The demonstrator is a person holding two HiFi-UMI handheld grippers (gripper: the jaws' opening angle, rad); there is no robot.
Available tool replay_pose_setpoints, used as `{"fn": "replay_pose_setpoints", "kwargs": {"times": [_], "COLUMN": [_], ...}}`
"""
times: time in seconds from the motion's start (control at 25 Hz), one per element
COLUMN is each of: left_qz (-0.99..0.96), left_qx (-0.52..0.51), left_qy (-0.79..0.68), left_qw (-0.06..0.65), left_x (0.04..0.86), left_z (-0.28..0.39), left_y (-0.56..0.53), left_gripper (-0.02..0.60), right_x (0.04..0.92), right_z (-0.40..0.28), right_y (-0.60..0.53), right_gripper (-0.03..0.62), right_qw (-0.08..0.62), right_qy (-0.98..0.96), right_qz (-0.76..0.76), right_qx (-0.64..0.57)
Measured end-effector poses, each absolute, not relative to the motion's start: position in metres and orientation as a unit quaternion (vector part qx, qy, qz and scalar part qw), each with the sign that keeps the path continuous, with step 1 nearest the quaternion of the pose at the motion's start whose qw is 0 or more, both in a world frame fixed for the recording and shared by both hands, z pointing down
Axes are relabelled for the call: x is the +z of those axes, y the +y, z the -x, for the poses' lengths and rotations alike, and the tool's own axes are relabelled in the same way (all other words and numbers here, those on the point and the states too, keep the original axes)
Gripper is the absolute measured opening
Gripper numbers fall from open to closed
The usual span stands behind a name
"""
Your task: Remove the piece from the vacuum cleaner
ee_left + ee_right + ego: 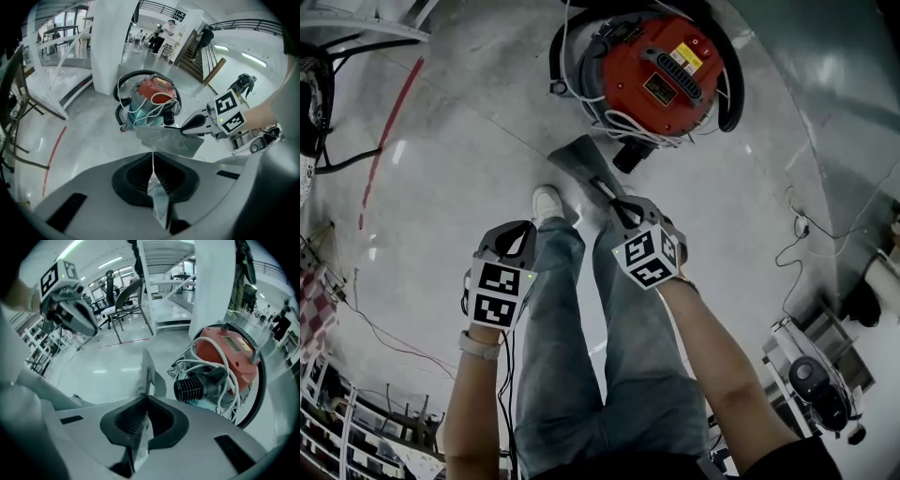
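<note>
Presently, left gripper (152, 161): your jaws are pressed together, with nothing made out between them.
Right gripper (146, 397): you are pinching the grey piece edge-on.
Piece (579, 161): flat, held off the floor just beside the black ribbed port (196, 388), not joined to it.
Vacuum cleaner (661, 70): red top on, white cable (623, 122) and black hose (736, 84) wrapped round it; drum contents hidden.

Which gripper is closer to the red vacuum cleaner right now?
Right. The right gripper, shut on the grey piece, sits just below the vacuum cleaner. The left gripper is farther back and off to the left, beside the person's white shoe.
</note>
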State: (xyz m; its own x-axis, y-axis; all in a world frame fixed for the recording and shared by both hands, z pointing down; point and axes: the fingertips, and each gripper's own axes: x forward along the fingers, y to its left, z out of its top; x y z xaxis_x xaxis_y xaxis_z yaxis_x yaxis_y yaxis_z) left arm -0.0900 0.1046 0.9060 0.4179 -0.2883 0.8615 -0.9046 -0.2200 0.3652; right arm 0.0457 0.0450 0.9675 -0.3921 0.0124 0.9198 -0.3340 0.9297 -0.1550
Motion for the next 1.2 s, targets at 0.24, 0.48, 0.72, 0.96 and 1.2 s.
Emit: {"fn": "replay_pose_setpoints", "kwargs": {"times": [0.24,0.48,0.72,0.96,1.2], "left_qz": [-0.705,-0.709,-0.722,-0.748,-0.771], "left_qx": [0.290,0.221,0.187,0.151,0.138], "left_qy": [-0.456,-0.493,-0.507,-0.509,-0.514], "left_qw": [0.459,0.453,0.433,0.398,0.350], "left_x": [0.874,0.815,0.732,0.643,0.549], "left_z": [0.088,0.089,0.082,0.081,0.088], "left_y": [0.093,0.078,0.073,0.052,0.028], "left_gripper": [0.021,0.018,0.018,0.018,0.018], "right_x": [0.921,0.851,0.753,0.655,0.554], "right_z": [-0.033,-0.031,-0.035,-0.045,-0.061], "right_y": [0.037,0.031,0.023,0.007,0.005], "right_gripper": [0.043,0.043,0.043,0.043,0.043], "right_qw": [0.492,0.447,0.410,0.349,0.301], "right_qy": [-0.831,-0.844,-0.854,-0.858,-0.864], "right_qz": [-0.124,-0.148,-0.174,-0.226,-0.268], "right_qx": [0.226,0.256,0.268,0.303,0.300]}}
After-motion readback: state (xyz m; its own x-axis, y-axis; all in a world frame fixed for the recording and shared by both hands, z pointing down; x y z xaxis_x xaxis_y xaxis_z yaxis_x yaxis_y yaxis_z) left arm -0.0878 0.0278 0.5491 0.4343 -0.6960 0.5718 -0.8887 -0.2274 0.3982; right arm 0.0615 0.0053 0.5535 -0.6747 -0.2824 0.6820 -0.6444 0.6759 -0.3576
